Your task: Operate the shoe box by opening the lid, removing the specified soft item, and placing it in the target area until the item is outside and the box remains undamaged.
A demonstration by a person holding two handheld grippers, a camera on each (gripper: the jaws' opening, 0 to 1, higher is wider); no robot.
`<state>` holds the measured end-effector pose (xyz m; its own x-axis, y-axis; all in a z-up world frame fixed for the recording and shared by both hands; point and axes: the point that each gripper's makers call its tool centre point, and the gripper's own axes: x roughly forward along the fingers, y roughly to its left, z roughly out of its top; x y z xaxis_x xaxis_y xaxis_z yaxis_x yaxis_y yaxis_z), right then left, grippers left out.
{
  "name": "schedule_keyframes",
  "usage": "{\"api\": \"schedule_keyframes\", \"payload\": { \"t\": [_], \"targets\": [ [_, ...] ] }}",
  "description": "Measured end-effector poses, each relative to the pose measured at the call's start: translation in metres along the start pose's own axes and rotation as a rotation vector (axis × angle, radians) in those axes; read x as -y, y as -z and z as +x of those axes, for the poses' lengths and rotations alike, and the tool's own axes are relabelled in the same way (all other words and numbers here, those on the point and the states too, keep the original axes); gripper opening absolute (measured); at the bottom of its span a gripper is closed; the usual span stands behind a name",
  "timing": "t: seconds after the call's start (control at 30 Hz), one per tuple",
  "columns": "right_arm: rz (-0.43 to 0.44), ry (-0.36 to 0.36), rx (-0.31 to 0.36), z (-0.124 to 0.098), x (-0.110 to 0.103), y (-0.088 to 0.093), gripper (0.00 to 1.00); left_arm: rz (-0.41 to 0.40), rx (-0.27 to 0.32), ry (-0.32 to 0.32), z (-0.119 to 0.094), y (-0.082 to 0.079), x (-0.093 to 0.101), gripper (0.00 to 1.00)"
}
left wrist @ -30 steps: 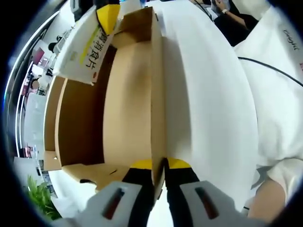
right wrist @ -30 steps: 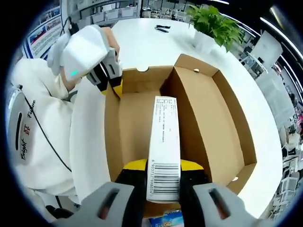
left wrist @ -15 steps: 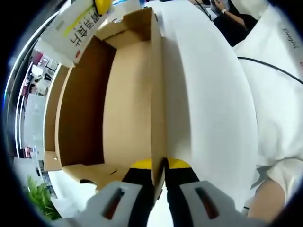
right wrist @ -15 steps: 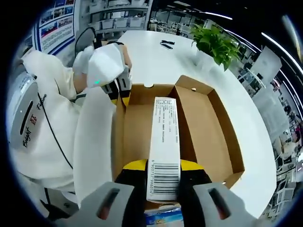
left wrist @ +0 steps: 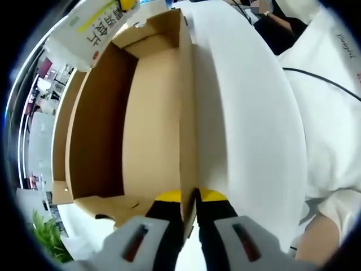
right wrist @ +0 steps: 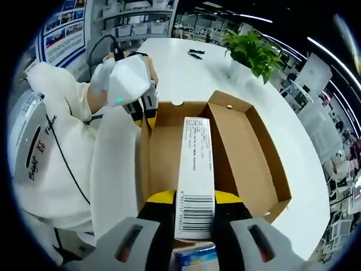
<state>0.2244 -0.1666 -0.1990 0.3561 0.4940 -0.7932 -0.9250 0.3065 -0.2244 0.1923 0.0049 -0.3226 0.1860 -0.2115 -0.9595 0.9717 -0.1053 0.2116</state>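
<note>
A wide white table (right wrist: 293, 141) in an open office carries the work, with a leafy green potted plant (right wrist: 252, 49) in a white pot far beyond the fingertips and a small dark object (right wrist: 197, 53) lying past it.

The shoe box (right wrist: 225, 152) is plain brown corrugated cardboard, rectangular, open at the top, its inner floor bare and matte. In the right gripper view the right gripper (right wrist: 193, 204) holds a soft white packet (right wrist: 195, 172) clamped between its yellow-tipped black jaws; the packet runs forward from the fingertips as a long flat strip, printed with small text and a barcode near the jaws, hanging above the box's interior. A blue-printed packet (right wrist: 194, 257) shows just below the jaws.

In the left gripper view the left gripper (left wrist: 190, 199) pinches the thin upright edge of the cardboard lid (left wrist: 188, 101), jaws closed narrow on either side of it. The lid's white outer face curves away to the right of the fingers, the brown box cavity to their left. Far ahead and left of these fingertips, the same white packet appears with yellow and black printing, above the box's far end. A person's white sleeve (right wrist: 51, 164) lies beside the lid.
</note>
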Motion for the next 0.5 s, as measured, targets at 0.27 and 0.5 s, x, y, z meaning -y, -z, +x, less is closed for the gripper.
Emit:
{"api": "schedule_keyframes", "payload": {
  "t": [0.27, 0.5],
  "targets": [
    [-0.227, -0.142, 0.088, -0.021, -0.035, 0.001, 0.22, -0.003, -0.007, 0.003, 0.000, 0.000, 0.000, 0.06],
    [-0.226, -0.061, 0.088, -0.025, -0.025, -0.003, 0.22, -0.003, -0.010, 0.003, 0.000, 0.000, 0.000, 0.06]
  ]
}}
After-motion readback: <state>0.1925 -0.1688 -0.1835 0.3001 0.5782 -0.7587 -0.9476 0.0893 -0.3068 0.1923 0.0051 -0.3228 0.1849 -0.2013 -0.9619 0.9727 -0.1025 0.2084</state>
